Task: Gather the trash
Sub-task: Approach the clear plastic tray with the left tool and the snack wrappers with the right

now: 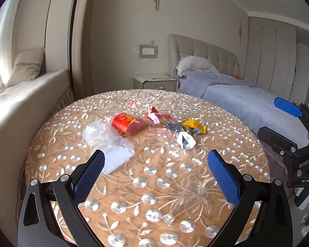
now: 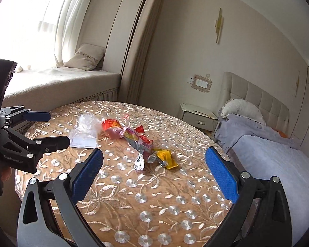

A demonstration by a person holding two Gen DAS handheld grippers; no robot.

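Trash lies on a round table (image 1: 117, 185) (image 2: 154, 205) with an embroidered tan cloth. A clear plastic bag (image 1: 107, 142) (image 2: 84, 131) lies at the left, a red packet (image 1: 127, 123) (image 2: 112, 128) behind it. Coloured candy wrappers (image 1: 160, 118) (image 2: 137, 136), a yellow wrapper (image 1: 193, 124) (image 2: 165, 158) and a silver foil wrapper (image 1: 185, 140) (image 2: 140, 161) sit mid-table. A clear crumpled film (image 1: 187, 197) lies near the front. My left gripper (image 1: 155, 177) is open above the near table. My right gripper (image 2: 154, 173) is open, short of the yellow wrapper. Both hold nothing.
A bed (image 1: 247, 103) (image 2: 278, 154) with a lilac cover stands right of the table, a nightstand (image 1: 154, 81) (image 2: 197, 116) behind. A cushioned window seat (image 1: 20, 103) (image 2: 61, 84) runs along the left. The right gripper (image 1: 288, 135) shows at the left view's right edge.
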